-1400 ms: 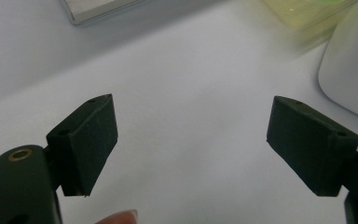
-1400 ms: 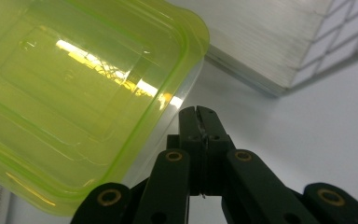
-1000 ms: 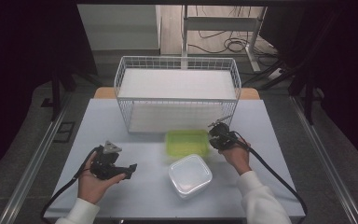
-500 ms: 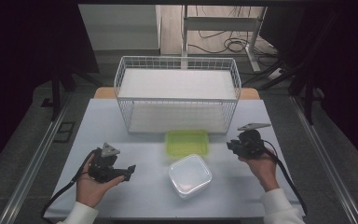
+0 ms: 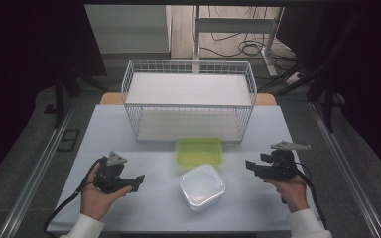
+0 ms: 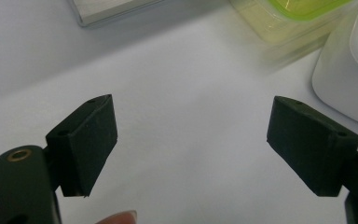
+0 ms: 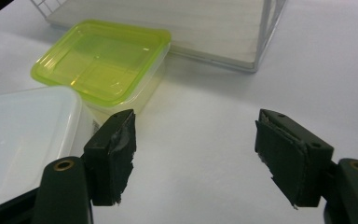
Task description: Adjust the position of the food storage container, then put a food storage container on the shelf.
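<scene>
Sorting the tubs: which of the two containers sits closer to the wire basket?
The green-lidded container; it lies right before the wire basket, while the white container sits nearer the person.

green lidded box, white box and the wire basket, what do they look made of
Green lidded box: seemingly thin translucent plastic, glossy; light glints on the lid and the base shows through.
White box: likely frosted, milky plastic with a smooth rounded lid.
Wire basket: thin white-coated wire, probably metal, in an open grid.
</scene>
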Demonstrator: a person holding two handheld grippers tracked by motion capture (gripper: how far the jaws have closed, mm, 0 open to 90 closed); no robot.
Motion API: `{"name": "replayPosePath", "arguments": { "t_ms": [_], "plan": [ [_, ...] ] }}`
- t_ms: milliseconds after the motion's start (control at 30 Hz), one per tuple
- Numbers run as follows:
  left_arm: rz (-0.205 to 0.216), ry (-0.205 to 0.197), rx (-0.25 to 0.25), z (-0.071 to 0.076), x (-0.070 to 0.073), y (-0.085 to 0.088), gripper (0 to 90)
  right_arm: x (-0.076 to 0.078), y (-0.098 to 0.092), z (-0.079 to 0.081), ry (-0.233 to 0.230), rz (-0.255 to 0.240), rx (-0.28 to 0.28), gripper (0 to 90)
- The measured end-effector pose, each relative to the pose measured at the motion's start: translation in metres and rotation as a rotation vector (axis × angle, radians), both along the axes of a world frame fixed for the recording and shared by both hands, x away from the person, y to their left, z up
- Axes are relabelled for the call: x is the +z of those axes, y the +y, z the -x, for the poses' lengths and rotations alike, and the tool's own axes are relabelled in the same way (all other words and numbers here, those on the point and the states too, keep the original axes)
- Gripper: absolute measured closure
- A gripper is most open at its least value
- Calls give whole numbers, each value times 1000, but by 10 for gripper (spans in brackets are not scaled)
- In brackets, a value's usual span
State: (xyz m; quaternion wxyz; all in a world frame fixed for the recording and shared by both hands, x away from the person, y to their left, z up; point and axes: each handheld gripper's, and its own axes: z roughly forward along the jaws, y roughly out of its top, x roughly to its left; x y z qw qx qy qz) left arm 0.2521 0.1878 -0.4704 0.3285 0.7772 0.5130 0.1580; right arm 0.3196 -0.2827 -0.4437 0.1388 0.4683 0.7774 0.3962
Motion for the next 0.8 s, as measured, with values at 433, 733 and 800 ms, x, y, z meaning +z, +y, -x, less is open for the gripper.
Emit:
{"name": "replayPosePath", "arguments": {
  "t_ms": [433, 733, 800],
  "plan": [
    [160, 20, 13, -6, 7, 0, 201, 0, 5, 0, 34, -45, 66, 242],
    [213, -9, -24, -15, 26, -10, 260, 7, 28, -3, 53, -58, 154, 290],
    [264, 13, -23, -26, 30, -10, 276, 8, 34, -8, 52, -54, 162, 298]
  ]
}}
